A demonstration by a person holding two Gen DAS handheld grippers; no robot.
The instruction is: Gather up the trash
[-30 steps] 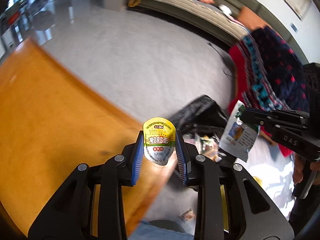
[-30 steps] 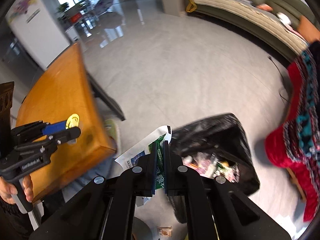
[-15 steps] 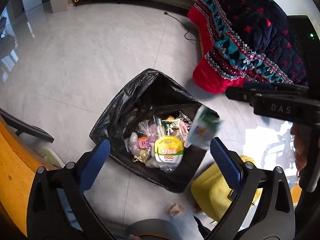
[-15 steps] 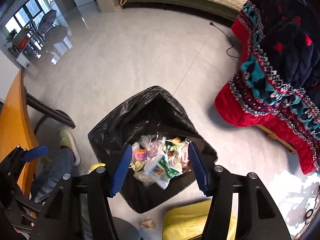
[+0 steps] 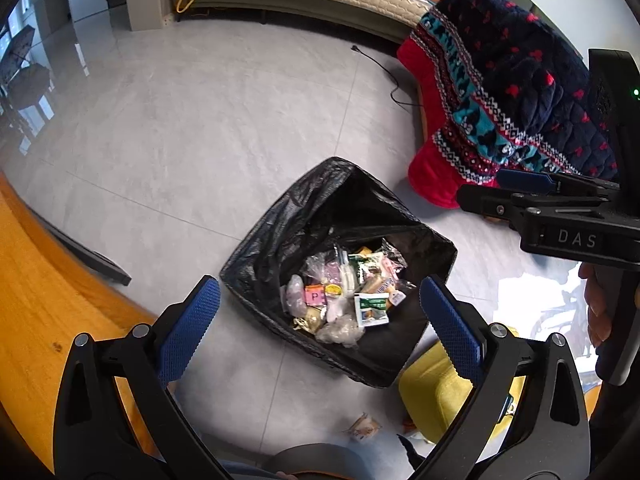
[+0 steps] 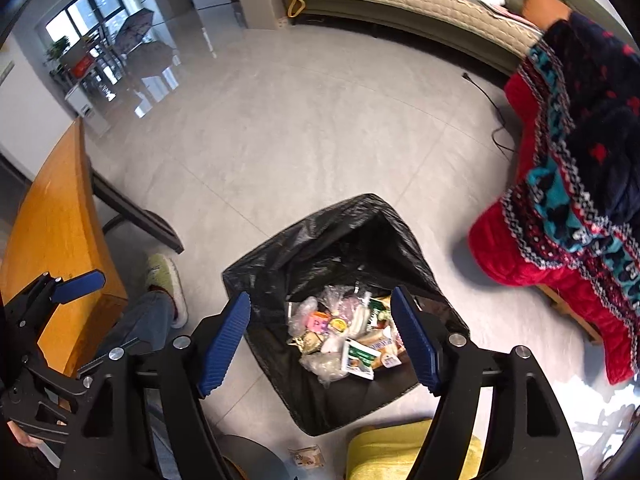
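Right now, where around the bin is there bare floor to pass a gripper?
Bare floor runs from the black trash bag to the sofa. It is crowded between the bag and the yellow object, where a stray wrapper lies, and beside the red blanket.

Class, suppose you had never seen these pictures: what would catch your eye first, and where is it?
The open black plastic trash bag on the grey floor, with mixed wrappers piled inside. Both blue-padded grippers, left gripper and right gripper, hang wide open above it. A red patterned blanket lies further right.
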